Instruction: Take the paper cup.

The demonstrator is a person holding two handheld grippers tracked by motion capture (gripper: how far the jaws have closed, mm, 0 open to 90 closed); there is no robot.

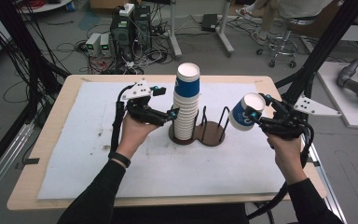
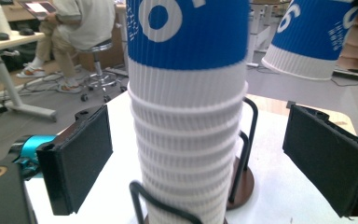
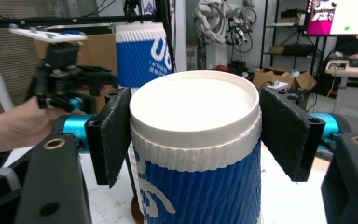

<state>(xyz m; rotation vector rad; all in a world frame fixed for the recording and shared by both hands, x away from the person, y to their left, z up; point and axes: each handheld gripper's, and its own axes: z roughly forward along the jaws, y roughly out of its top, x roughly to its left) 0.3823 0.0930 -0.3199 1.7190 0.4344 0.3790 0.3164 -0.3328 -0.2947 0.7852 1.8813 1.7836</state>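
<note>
A tall stack of ribbed white and blue paper cups (image 1: 186, 105) stands upside down in the left ring of a black wire holder (image 1: 213, 133) with two brown round bases. My left gripper (image 1: 173, 114) is open around the stack's lower part; in the left gripper view its pads (image 2: 77, 156) stand clear of the stack (image 2: 189, 140) on both sides. My right gripper (image 1: 257, 115) is shut on a single cup (image 1: 243, 112), held tilted in the air to the right of the holder. In the right gripper view both pads (image 3: 114, 135) press the cup (image 3: 196, 154) just under its white bottom.
A white mat (image 1: 98, 154) covers the wooden table (image 1: 51, 140). The holder's right ring (image 1: 223, 122) has no cups in it. Black frame poles (image 1: 324, 46) rise at both sides. Computers and cables (image 1: 126, 32) lie on the floor beyond, and a person sits on a stool (image 1: 284, 37).
</note>
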